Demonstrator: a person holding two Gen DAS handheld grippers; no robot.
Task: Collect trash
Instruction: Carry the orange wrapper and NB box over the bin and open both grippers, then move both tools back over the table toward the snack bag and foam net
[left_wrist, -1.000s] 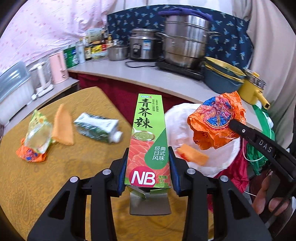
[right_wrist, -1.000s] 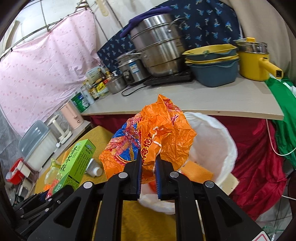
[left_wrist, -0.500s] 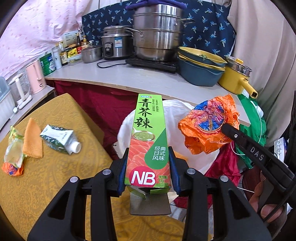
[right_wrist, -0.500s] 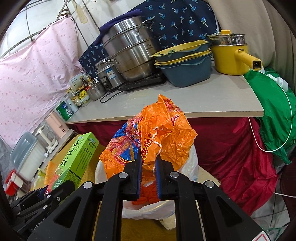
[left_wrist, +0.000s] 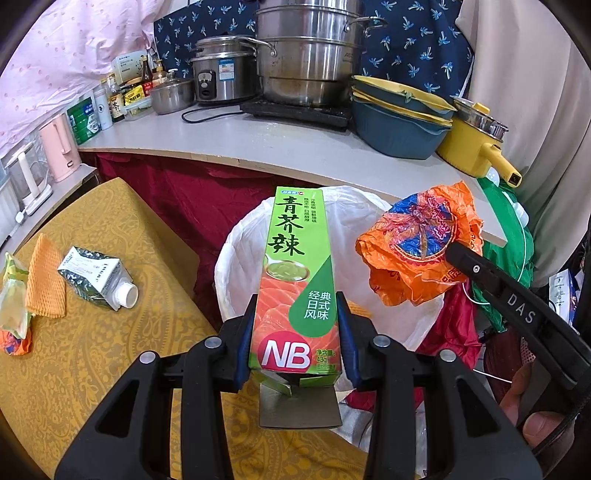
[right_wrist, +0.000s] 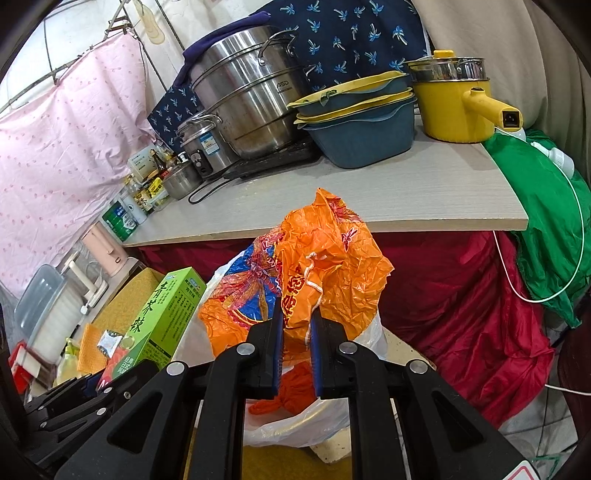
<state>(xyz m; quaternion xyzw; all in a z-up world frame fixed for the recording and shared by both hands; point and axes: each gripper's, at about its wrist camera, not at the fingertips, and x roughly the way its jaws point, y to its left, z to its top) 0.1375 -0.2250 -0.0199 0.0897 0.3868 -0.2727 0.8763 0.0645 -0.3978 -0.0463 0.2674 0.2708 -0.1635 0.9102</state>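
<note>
My left gripper is shut on a tall green and orange wasabi box, held upright over the white-lined trash bin. The box also shows at the lower left of the right wrist view. My right gripper is shut on a crumpled orange plastic bag, held above the bin liner. In the left wrist view that bag hangs to the right of the box, with the right gripper's black finger behind it.
On the yellow tablecloth lie a crushed carton, an orange cloth and a wrapper. A counter behind the bin holds steel pots, blue basins and a yellow pot. Red cloth hangs below.
Both grippers have swung right, off the table and over the bin, carrying the box and the orange bag. The table trash has slid to the left of the left wrist view.
</note>
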